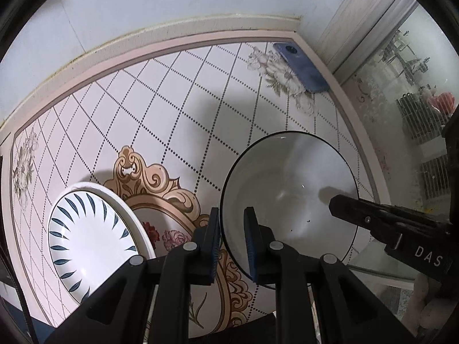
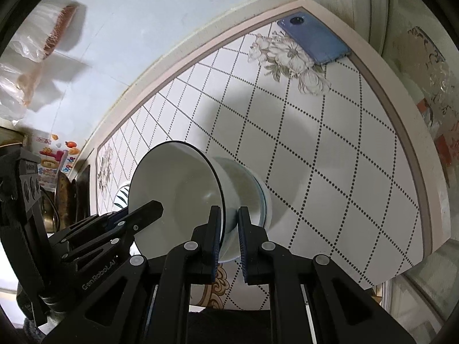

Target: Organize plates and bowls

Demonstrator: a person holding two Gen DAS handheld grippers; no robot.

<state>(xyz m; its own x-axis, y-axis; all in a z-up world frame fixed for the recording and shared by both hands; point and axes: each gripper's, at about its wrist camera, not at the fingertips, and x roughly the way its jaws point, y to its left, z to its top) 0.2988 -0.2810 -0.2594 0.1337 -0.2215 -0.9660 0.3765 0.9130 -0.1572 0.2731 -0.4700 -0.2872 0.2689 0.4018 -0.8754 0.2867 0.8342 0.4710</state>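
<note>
A white bowl with a thin dark rim [image 1: 289, 197] is held tilted above the patterned table. My left gripper [image 1: 231, 223] is shut on its left rim, one finger inside and one outside. My right gripper [image 2: 229, 223] is shut on the opposite rim of the same bowl [image 2: 178, 197]. Each gripper shows in the other's view: the right one [image 1: 373, 220] and the left one [image 2: 120, 226]. A white plate with blue leaf marks [image 1: 86, 238] lies on the table at the left, below and beside the bowl.
A blue phone [image 1: 301, 68] lies at the table's far right corner, also in the right wrist view [image 2: 315, 40]. The table [image 2: 330, 157] has a raised pink border against the wall. Plastic bags [image 2: 31, 57] hang at the left. A glass panel [image 1: 401, 109] stands to the right.
</note>
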